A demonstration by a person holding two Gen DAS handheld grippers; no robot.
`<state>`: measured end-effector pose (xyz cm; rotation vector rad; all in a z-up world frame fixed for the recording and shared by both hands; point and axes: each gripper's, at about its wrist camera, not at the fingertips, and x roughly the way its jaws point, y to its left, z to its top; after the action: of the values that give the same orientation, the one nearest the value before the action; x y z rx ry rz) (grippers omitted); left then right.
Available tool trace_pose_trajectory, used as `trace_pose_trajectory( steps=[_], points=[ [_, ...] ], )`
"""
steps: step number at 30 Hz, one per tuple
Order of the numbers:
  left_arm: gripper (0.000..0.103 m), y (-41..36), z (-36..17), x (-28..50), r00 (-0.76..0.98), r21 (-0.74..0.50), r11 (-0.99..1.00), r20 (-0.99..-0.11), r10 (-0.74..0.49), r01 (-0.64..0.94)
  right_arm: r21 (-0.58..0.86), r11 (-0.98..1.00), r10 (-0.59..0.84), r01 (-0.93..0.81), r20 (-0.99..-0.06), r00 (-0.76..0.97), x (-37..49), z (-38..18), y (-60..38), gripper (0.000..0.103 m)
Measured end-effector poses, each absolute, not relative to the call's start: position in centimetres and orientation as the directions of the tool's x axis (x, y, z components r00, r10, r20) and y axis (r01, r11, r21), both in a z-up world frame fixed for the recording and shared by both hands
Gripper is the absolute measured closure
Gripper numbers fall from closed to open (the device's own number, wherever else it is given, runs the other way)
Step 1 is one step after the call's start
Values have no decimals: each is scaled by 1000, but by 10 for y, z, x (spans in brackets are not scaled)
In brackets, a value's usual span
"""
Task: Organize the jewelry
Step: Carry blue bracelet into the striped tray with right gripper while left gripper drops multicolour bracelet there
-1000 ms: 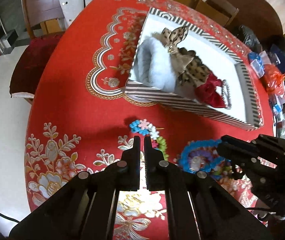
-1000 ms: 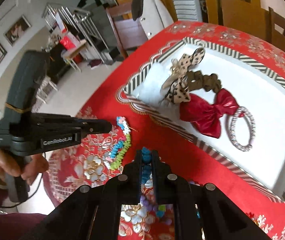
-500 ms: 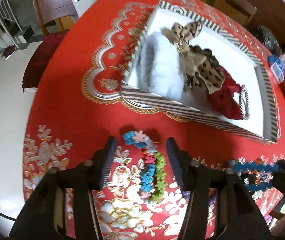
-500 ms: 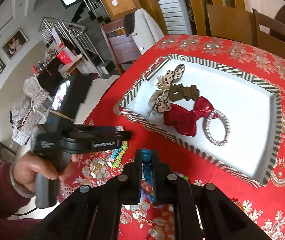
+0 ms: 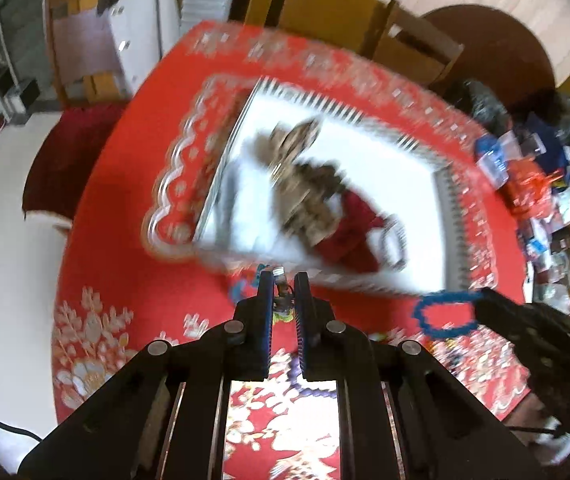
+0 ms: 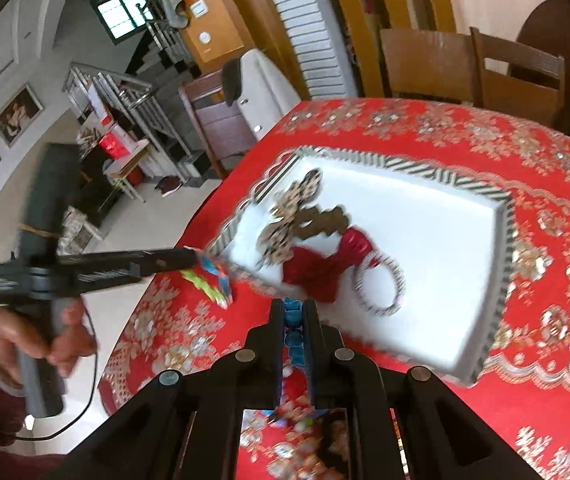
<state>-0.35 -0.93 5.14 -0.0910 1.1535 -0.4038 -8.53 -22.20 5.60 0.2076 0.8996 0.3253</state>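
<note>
Over the red tablecloth (image 6: 545, 360), both tools grip bead bracelets.

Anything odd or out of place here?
Nothing broken or spilled. The items in the striped tray sit bunched in one end, red bow overlapping the ring. Both frames are motion-blurred, so fine detail is uncertain.

A: How's the left gripper (image 5: 284, 280)?

B: Fingers nearly together, pinching a multicolored bracelet (image 6: 209, 278) that dangles from the tips. The left hand (image 6: 43, 344) is wrapped round its handle, with a dark red sleeve at the wrist.

A: And the right gripper (image 6: 293, 312)?

B: Clamped as well, with a blue bracelet (image 5: 445, 314) between the fingers; its loop hangs off the tips. The two grippers are held apart.
</note>
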Motion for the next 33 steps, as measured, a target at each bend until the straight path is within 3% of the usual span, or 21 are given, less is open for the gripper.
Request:
trace_pose_trajectory(
  steps=[10,21,33],
  points=[
    [94,-75,94,54,378,-254,896,-839,-391,363,292,953,285,-86,-757,587,-31,52,-265,95],
    [95,-139,38,125,288,-240,895,-888,-358,375,343,939,295,-12,-790,538,35,12,-278,95],
    [94,-136,-7,172,274,-183,925,-920,-280,332,322,935,197,148,-820,538,77,-24,-316,95]
  ],
)
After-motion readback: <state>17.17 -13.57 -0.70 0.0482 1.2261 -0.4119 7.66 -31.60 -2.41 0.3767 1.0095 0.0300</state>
